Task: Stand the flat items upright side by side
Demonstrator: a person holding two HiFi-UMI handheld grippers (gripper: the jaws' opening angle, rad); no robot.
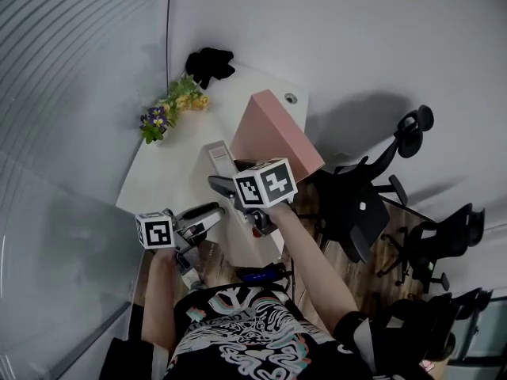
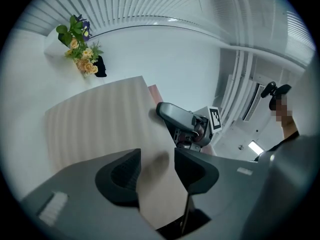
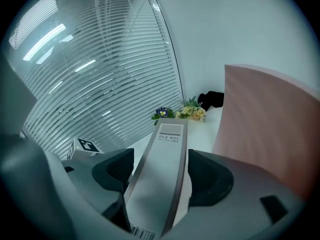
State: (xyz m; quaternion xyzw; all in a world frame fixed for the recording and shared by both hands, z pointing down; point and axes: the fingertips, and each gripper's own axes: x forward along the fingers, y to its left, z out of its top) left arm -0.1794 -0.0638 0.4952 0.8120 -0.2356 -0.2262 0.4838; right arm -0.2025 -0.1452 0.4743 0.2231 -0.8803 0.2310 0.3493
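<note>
A pale grey file box [image 1: 220, 158] labelled FILE BOX stands on the white table [image 1: 158, 176], next to an upright pink file box [image 1: 273, 131]. My left gripper [image 1: 207, 214] reaches it from the near left. In the left gripper view, my left gripper [image 2: 156, 175] is shut on the pale box [image 2: 100, 129], which fills the gap between the jaws. My right gripper [image 1: 226, 187] is over the box's near end. In the right gripper view, my right gripper [image 3: 157, 176] is open, with the box's spine [image 3: 165, 164] between the jaws. The pink box [image 3: 265, 119] rises at right.
A bunch of flowers [image 1: 170, 109] and a black object [image 1: 210, 62] lie at the table's far end. Window blinds [image 3: 100, 74] run along the left. Black office chairs [image 1: 372, 204] stand to the right of the table.
</note>
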